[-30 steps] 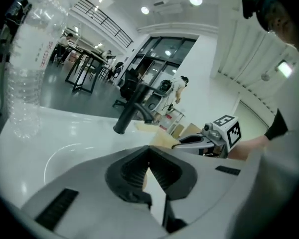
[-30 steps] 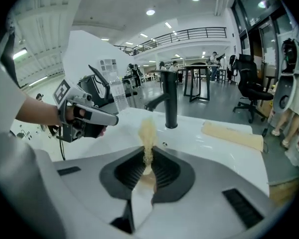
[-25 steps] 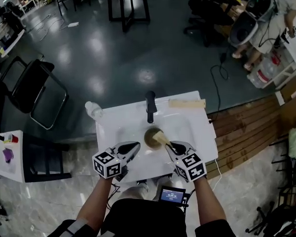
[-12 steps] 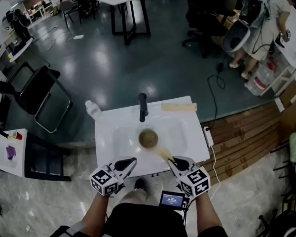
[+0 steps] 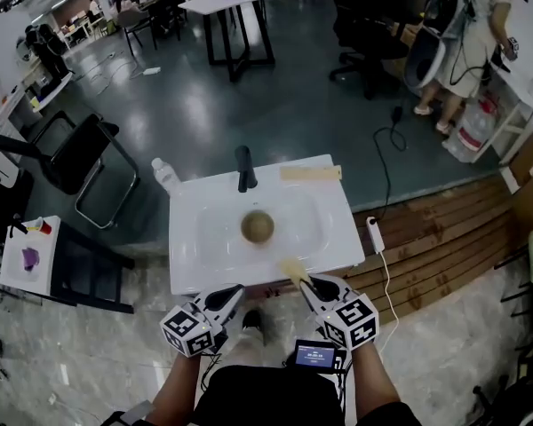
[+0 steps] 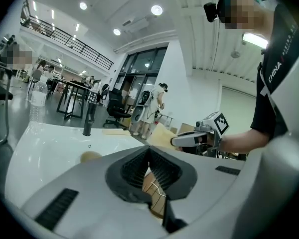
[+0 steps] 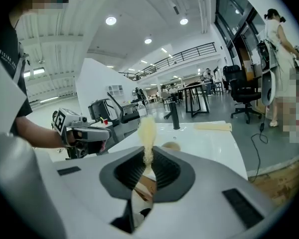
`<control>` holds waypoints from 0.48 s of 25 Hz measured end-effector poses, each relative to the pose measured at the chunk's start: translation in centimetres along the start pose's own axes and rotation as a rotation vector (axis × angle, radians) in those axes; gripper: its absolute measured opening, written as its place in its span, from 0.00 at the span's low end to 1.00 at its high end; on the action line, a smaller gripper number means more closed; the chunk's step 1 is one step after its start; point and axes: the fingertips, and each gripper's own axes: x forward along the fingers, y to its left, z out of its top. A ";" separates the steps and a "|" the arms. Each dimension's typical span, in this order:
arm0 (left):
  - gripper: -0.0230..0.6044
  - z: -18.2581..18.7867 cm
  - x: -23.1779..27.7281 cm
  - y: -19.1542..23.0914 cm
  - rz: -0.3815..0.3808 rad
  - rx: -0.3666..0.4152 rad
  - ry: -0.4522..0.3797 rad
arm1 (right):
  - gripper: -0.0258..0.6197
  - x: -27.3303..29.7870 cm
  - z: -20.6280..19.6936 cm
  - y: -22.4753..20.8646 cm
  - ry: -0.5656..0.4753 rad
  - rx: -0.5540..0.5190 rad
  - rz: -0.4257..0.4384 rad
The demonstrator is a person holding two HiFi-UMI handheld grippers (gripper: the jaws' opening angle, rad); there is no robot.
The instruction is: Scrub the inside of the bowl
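A brownish bowl (image 5: pixel 258 226) sits in the basin of the white sink (image 5: pixel 195 264), also seen as the bowl (image 7: pixel 170 146) and the bowl (image 6: pixel 89 156). My right gripper (image 5: pixel 306 283) hangs over the sink's near edge, shut on a pale yellow sponge (image 5: pixel 292 270); the sponge (image 7: pixel 147 129) sticks up from between its jaws. My left gripper (image 5: pixel 237 290) is level with it to the left, off the sink's front edge, shut with nothing in it; the closed left gripper (image 6: pixel 149 158) shows no gap. Both grippers are well short of the bowl.
A black faucet (image 5: pixel 244 169) stands at the sink's far edge. A flat wooden piece (image 5: pixel 310 173) lies at the back right and a clear water bottle (image 5: pixel 165 176) at the back left corner. A power strip (image 5: pixel 372 234) lies right of the sink; a black chair (image 5: pixel 80 162) stands at the left.
Both grippers have drawn back from the bowl toward the person. The sponge, which was at the bowl a second ago, now hangs over the sink's front edge. The bowl has stayed in the basin.
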 end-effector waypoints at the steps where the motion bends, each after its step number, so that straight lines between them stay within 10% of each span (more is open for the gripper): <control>1: 0.04 -0.2 -0.1 -0.9 -0.003 0.007 0.002 | 0.10 -0.5 -0.2 0.3 -0.008 -0.003 0.002; 12: 0.04 -2.5 -1.7 -6.8 0.006 0.092 0.051 | 0.10 -4.1 -1.6 3.5 -0.070 -0.005 0.015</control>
